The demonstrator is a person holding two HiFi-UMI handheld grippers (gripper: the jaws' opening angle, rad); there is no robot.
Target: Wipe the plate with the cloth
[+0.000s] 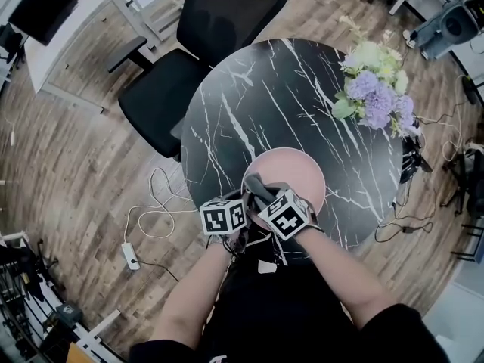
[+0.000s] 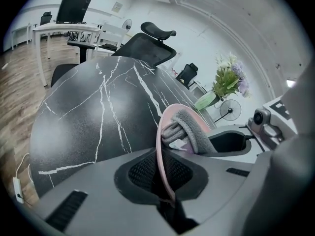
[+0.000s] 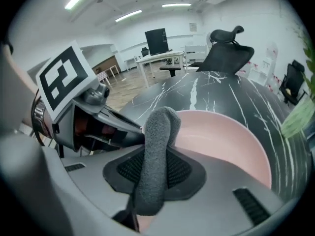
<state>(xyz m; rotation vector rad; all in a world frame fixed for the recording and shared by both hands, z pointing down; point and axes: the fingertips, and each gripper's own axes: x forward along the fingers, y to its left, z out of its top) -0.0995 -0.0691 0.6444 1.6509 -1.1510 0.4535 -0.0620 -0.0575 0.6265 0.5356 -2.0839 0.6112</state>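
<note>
The left gripper [image 2: 165, 181] had its fingers clenched on the near rim of the pink plate [image 3: 221, 136], at the tabletop's [image 1: 249, 104] near edge. The right gripper [image 3: 153, 173] pinched the grey cloth [image 3: 158, 127] (its length running along the fingers), and the bare dish lay ahead and rightward.

Head view: high, steeply down over table [image 1: 302, 89]. Gripper views: close, low; all share plate [image 1: 299, 174].
</note>
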